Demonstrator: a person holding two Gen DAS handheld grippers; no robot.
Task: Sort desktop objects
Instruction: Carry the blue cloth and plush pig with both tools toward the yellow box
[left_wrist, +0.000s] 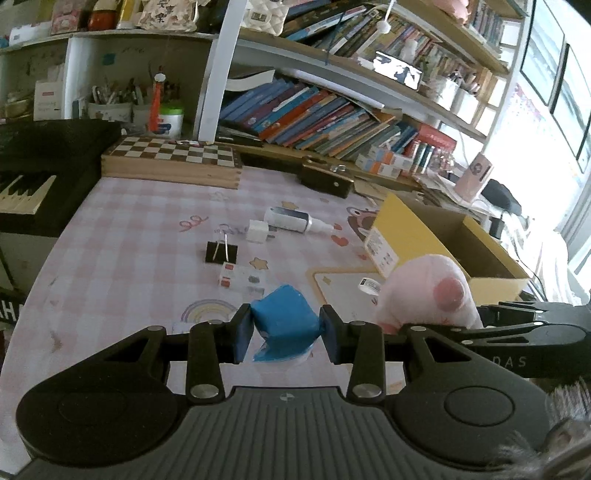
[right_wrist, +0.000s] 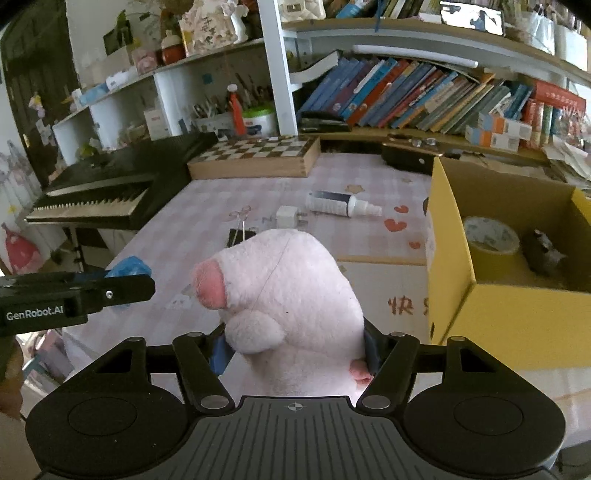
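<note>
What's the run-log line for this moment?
left gripper: shut on blue packet | right gripper: shut on pink plush toy | yellow box: holds tape roll

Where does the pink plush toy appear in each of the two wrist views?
Left wrist: pink plush toy at lower right, before the yellow box.
Right wrist: pink plush toy at centre, between the right gripper fingers.
Shared landmark: chessboard.

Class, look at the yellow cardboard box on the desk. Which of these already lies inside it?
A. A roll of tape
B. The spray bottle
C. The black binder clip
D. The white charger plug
A: in the right wrist view a roll of tape lies inside the yellow box, while the clip, plug and bottle are on the desk.
</note>
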